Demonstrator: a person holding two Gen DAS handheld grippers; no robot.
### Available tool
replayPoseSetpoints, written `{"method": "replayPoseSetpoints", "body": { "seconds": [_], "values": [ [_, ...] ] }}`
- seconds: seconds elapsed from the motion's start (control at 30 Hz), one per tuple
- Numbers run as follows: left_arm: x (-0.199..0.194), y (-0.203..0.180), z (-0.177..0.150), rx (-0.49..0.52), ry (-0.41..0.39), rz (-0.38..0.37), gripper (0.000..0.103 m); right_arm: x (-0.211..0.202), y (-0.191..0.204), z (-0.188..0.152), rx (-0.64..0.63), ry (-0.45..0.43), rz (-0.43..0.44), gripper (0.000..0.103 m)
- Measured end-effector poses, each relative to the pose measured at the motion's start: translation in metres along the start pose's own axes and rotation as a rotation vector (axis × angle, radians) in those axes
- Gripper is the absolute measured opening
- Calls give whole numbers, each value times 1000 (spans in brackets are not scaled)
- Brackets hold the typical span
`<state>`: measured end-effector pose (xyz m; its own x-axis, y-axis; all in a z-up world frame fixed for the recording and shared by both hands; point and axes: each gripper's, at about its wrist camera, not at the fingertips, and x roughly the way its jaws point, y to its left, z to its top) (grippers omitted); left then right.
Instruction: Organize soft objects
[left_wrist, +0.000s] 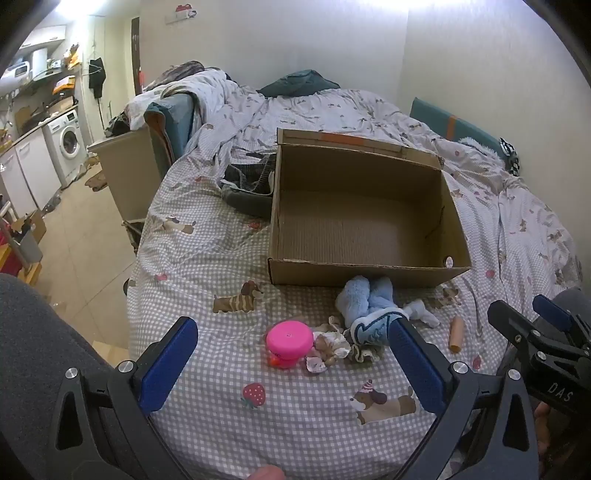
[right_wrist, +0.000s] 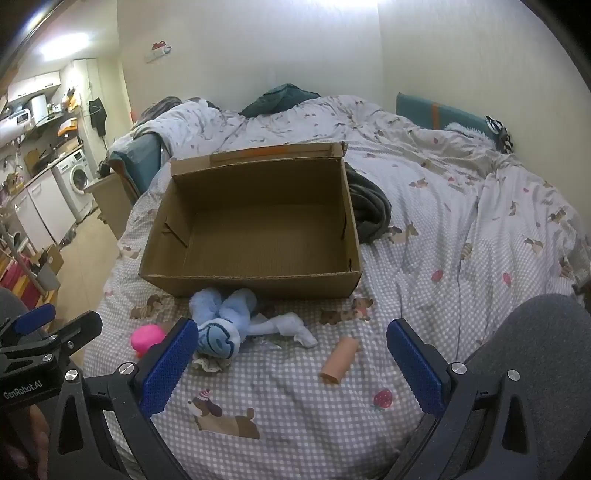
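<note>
An open, empty cardboard box sits on the checked bedspread. In front of it lie a light blue plush toy, a pink round toy, a small frilly doll and a beige tube. My left gripper is open above the bed, just before the pink toy and doll. My right gripper is open, near the tube and the blue plush. Both are empty. The right gripper also shows in the left wrist view, and the left gripper in the right wrist view.
A dark grey garment lies beside the box. Crumpled duvet and teal pillows fill the far bed. A cabinet stands at the bed's left. A washing machine stands beyond it. My grey sleeves frame the lower corners.
</note>
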<state>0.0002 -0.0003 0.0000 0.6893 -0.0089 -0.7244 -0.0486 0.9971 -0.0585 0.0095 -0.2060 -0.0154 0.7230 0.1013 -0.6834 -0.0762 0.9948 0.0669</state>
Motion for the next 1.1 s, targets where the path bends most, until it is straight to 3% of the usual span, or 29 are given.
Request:
{"method": "replayPoseSetpoints", "body": {
  "seconds": [1.1],
  "values": [
    [9, 2, -8, -4, 11, 15, 103, 3, -3, 1, 17, 14, 4, 103]
  ]
}}
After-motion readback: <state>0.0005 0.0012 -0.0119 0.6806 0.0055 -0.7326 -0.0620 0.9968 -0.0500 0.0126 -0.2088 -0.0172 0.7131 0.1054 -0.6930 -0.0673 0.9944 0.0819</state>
